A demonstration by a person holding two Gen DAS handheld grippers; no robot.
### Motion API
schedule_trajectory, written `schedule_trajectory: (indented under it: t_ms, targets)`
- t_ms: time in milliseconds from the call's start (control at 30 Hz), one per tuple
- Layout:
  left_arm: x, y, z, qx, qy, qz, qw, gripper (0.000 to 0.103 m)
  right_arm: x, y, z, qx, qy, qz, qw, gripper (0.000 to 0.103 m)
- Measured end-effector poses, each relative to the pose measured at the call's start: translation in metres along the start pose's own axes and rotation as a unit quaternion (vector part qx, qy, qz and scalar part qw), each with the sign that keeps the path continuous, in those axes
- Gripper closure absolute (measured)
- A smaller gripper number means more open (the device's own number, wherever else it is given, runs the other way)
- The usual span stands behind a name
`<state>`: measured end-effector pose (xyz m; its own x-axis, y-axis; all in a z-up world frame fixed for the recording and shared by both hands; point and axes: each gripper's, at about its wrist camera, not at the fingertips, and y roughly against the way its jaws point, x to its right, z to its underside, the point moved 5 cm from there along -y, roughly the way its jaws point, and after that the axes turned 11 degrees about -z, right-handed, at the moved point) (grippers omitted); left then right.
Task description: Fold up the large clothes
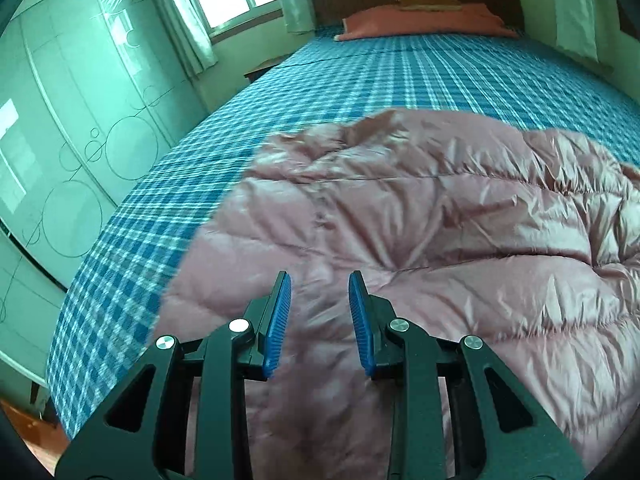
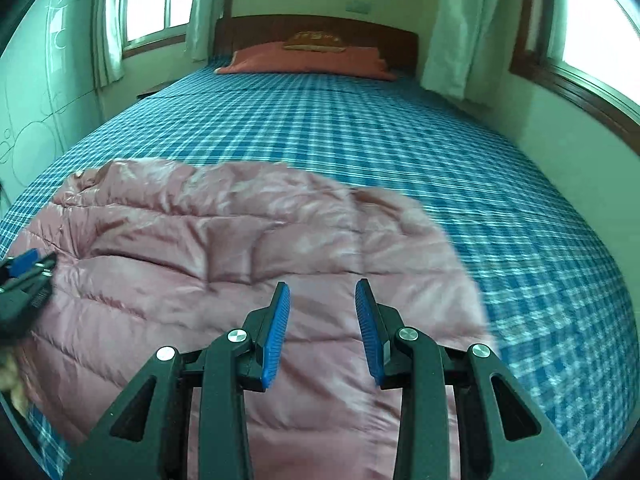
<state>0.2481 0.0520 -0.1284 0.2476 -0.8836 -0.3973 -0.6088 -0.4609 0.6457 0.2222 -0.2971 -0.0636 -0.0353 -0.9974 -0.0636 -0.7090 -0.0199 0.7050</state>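
A pink quilted down jacket (image 1: 440,208) lies bunched and creased on the near end of the blue plaid bed (image 1: 360,80). In the left wrist view my left gripper (image 1: 320,278) hovers over the jacket's left part, open, with only fabric showing below the gap between its blue pads. In the right wrist view my right gripper (image 2: 323,285) hangs over the right part of the jacket (image 2: 200,240), also open with nothing between its pads. The left gripper (image 2: 24,268) shows at that view's left edge, above the jacket's left side.
The plaid sheet (image 2: 400,120) stretches bare beyond the jacket up to a red pillow (image 2: 308,60) and a wooden headboard (image 2: 320,24). A pale wardrobe (image 1: 80,120) stands to the bed's left, a nightstand (image 1: 260,70) by the window. A wall with a window sill (image 2: 580,92) runs along the right.
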Motion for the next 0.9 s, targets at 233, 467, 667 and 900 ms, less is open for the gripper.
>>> schedule_trajectory:
  t_ms: [233,467,667,900]
  targets:
    - [-0.034,0.017,0.015,-0.005,0.029,0.0,0.9996,0.073,0.036,0.017,0.034,-0.016,-0.02,0.025,0.999,0.068]
    - [-0.051,0.02,0.032,-0.01,0.033,-0.01,0.9994,0.073,0.047,-0.003,0.065,-0.043,-0.021,0.032,0.998,0.068]
    - [-0.058,0.013,0.047,-0.026,0.036,-0.013,0.9989,0.073,0.049,-0.014,0.074,-0.044,-0.029,0.027,0.998,0.068]
    - [-0.064,0.013,0.053,-0.029,0.04,-0.008,0.9988,0.072,0.048,-0.013,0.072,-0.041,-0.021,0.037,0.998,0.068]
